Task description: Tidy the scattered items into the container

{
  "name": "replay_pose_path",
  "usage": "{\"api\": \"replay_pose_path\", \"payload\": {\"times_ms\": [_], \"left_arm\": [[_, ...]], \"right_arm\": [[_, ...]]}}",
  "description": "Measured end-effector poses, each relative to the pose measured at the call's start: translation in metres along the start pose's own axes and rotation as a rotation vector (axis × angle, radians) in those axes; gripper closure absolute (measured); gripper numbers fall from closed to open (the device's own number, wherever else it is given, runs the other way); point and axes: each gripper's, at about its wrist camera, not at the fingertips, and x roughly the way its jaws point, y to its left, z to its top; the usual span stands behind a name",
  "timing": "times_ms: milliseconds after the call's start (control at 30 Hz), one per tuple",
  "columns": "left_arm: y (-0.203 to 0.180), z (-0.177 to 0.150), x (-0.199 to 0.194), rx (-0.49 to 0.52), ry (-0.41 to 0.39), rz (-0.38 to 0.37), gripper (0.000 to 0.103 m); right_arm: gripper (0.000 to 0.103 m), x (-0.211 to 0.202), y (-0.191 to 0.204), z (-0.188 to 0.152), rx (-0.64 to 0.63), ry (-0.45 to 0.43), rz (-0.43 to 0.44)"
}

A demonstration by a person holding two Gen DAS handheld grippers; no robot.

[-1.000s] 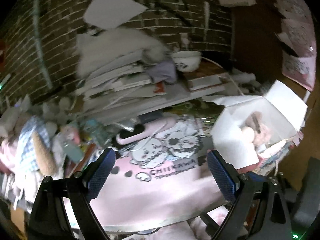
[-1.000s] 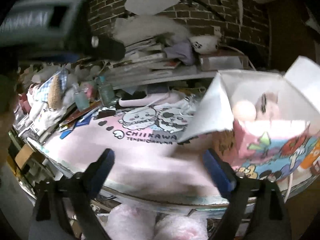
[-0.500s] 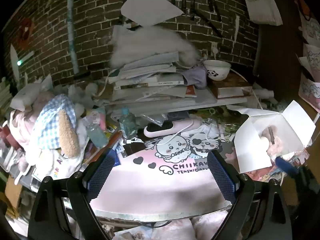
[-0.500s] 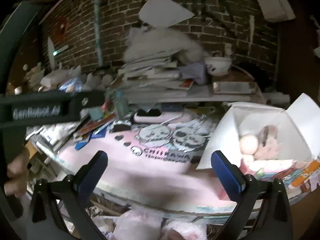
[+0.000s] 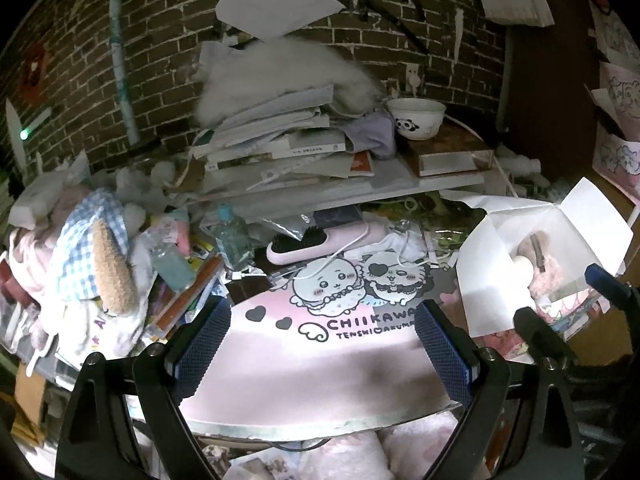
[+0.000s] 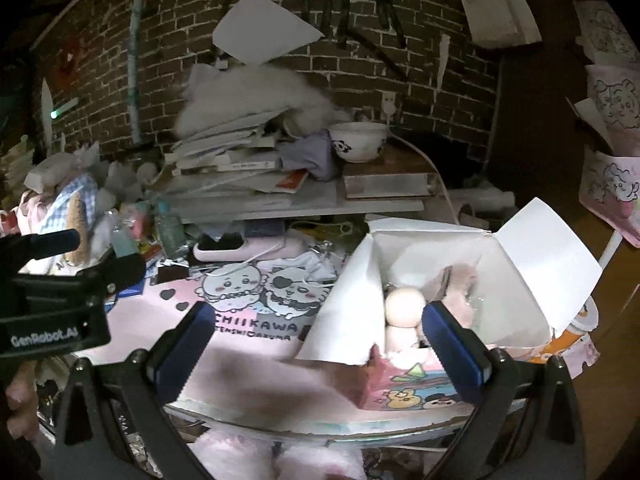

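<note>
A white open box point(image 6: 556, 264) with cartoon-printed sides stands on the right of the pink Chiikawa mat point(image 6: 248, 376). It holds a round beige ball point(image 6: 404, 306) and a pink plush piece point(image 6: 460, 284). The box also shows in the left wrist view point(image 5: 596, 220). My right gripper point(image 6: 320, 348) is open and empty, held in front of the mat's near edge, its right finger before the box. My left gripper point(image 5: 322, 346) is open and empty over the mat's point(image 5: 320, 376) near edge. A pink hairbrush point(image 5: 324, 242) lies at the mat's far edge.
Stacked books and papers point(image 5: 276, 148) with a panda bowl point(image 5: 416, 118) fill a raised shelf behind. Bottles point(image 5: 232, 236), a checked plush point(image 5: 92, 248) and loose clutter crowd the left. A brick wall stands behind. The left gripper's body point(image 6: 52, 308) shows at left in the right wrist view.
Both grippers have pulled back from the table, so more of the mat and clutter shows. Both stay open and empty. Nothing on the table has moved.
</note>
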Motion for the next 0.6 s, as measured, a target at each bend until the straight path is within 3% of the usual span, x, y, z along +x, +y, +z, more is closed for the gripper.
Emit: {"api": "replay_pose_path", "payload": {"times_ms": [600], "left_arm": [[-0.0015,-0.0017,0.0048,0.000,-0.001,-0.005,0.011]], "right_arm": [[0.000,0.0079,-0.0090,0.0042,0.023,0.017,-0.015]]}}
